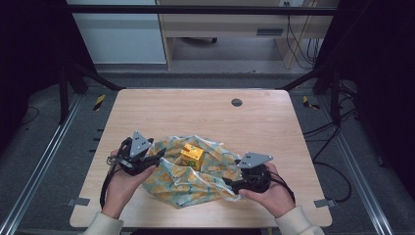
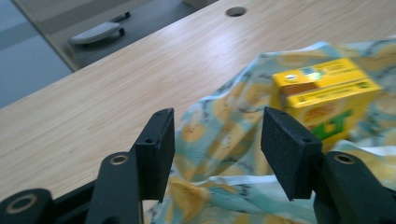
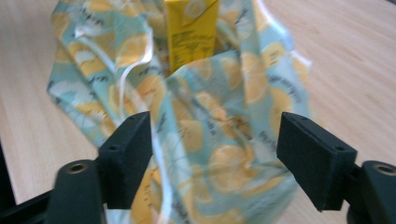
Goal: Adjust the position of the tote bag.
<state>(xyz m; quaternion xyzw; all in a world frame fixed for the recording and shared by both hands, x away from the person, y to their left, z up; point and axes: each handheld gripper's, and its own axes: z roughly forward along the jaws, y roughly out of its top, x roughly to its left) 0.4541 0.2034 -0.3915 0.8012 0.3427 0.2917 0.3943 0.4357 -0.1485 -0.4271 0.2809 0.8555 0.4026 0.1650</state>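
A pale blue cloth printed with yellow lemons lies rumpled on the near half of the wooden table. A small yellow juice carton stands on its middle. My left gripper is at the cloth's left edge, open, with cloth between and beneath its jaws and the carton just beyond to the right. My right gripper is at the cloth's near right corner, open, with raised folds of cloth between its jaws and the carton standing behind them.
A round cable hole sits near the table's far edge. Black frame posts flank the table. A desk and hanging cables stand on the floor beyond it.
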